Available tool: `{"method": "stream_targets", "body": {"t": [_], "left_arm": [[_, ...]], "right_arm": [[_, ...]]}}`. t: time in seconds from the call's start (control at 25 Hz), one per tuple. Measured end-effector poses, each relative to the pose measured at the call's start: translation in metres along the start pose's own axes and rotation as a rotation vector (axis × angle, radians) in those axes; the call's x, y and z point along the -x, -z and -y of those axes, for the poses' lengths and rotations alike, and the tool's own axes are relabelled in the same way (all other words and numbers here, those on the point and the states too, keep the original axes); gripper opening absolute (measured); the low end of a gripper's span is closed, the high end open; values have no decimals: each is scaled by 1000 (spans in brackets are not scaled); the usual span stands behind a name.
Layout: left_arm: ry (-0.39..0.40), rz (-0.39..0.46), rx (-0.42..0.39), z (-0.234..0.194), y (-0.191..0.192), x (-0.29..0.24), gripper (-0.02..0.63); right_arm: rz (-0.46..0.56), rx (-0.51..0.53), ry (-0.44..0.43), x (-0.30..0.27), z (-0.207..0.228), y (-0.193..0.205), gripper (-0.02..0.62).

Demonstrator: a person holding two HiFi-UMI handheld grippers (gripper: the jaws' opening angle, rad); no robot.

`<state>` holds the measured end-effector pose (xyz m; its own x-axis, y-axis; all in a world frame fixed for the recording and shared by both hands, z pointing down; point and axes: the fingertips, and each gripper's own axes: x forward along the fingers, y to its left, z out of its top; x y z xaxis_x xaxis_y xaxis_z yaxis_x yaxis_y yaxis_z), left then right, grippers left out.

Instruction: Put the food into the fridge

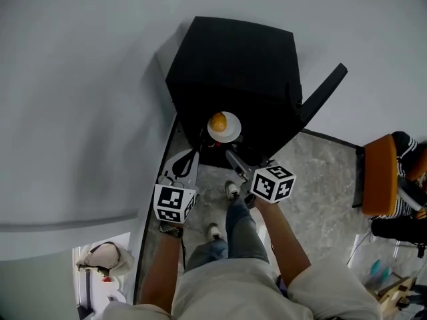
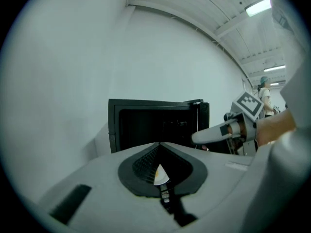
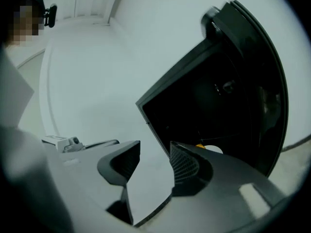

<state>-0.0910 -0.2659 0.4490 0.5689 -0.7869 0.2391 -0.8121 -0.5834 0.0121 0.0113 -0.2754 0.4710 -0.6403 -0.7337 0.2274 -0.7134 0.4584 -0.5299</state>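
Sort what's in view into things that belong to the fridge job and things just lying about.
For the job:
fridge, its open door
plate with orange food
left gripper, right gripper

Lying about:
orange chair
bag

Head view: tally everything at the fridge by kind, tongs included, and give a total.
Fridge: 1
Plate: 1
Orange food: 1
Tongs: 2, left tongs and right tongs
Total: 5

Floor [image 1: 320, 179], grey mottled: one black fridge [image 1: 233, 65] standing on it, door open. Inside fridge: white plate [image 1: 227, 133] bearing orange food item [image 1: 217, 121].
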Motion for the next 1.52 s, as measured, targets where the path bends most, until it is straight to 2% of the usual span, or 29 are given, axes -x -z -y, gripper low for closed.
{"method": "stream_targets", "body": {"t": [0.24, 0.4, 0.76, 1.04, 1.52], "left_arm": [[16, 16, -96, 11, -33, 13, 2], [48, 53, -146, 20, -62, 18, 2], [105, 136, -228, 37, -118, 27, 2], [131, 189, -284, 52, -151, 42, 2], [142, 237, -343, 69, -182, 72, 2]], "right_arm": [[42, 278, 39, 25, -37, -39, 133], [97, 360, 30, 38, -56, -61, 81], [178, 552, 86, 67, -89, -113, 23], [235, 616, 98, 99, -108, -144, 6], [296, 694, 101, 145, -143, -173, 6]]}}
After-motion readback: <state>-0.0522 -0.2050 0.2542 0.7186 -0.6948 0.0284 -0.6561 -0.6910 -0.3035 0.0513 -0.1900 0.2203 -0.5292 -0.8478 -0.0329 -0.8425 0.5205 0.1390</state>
